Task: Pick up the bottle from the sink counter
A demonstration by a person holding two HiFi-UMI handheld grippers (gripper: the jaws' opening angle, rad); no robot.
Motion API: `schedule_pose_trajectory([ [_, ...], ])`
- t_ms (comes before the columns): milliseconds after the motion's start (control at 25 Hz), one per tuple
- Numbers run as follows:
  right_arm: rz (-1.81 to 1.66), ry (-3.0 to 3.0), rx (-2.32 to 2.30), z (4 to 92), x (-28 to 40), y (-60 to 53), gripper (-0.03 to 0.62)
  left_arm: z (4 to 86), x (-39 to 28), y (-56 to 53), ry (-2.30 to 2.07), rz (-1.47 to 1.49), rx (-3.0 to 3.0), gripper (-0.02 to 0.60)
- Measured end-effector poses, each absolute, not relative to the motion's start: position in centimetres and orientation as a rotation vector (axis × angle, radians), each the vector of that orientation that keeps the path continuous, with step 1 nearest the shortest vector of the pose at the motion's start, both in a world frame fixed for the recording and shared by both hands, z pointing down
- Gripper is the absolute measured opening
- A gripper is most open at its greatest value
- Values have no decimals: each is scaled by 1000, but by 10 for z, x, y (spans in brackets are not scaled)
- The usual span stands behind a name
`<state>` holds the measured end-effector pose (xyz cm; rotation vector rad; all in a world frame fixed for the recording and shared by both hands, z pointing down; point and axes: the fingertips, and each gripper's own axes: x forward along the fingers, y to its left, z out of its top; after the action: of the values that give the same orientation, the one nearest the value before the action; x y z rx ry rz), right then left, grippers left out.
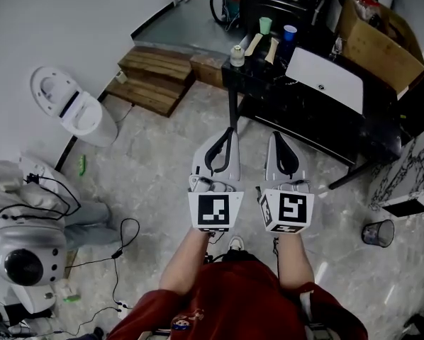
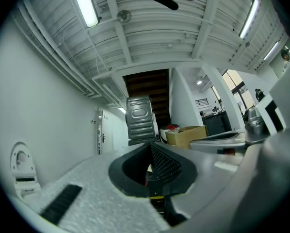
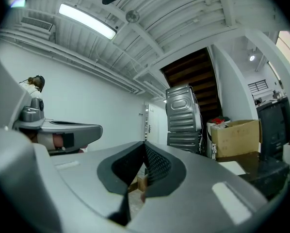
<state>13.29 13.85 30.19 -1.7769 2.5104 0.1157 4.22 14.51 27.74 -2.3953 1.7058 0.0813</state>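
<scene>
A small pale bottle (image 1: 237, 55) stands on the near left corner of the dark sink counter (image 1: 269, 94), ahead of both grippers. My left gripper (image 1: 230, 130) and right gripper (image 1: 276, 136) are held side by side above the floor, pointing at the counter and short of it. Both are shut with nothing between the jaws. In the left gripper view the jaws (image 2: 150, 147) meet over a view of the far room. The right gripper view shows the same closed tips (image 3: 144, 147). The bottle appears in neither gripper view.
On the counter are a green cup (image 1: 266, 25), a blue cup (image 1: 290, 32), wooden pieces (image 1: 254, 44) and a white basin (image 1: 324, 80). A cardboard box (image 1: 378, 41) sits behind. On the floor are a white toilet (image 1: 70, 108), wooden steps (image 1: 152, 76), cables (image 1: 120, 239) and a bin (image 1: 378, 232).
</scene>
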Motion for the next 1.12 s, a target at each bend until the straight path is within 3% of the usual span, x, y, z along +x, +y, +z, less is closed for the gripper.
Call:
schedule_pose_trajectory([
  [720,142,2528,-1792,308,120,27,2,283,22,33,1732,116,-2379,3],
  [1120,169,2472,-1901,321,90,-100,2,281,-10,-97,1624,190,-2353,3],
])
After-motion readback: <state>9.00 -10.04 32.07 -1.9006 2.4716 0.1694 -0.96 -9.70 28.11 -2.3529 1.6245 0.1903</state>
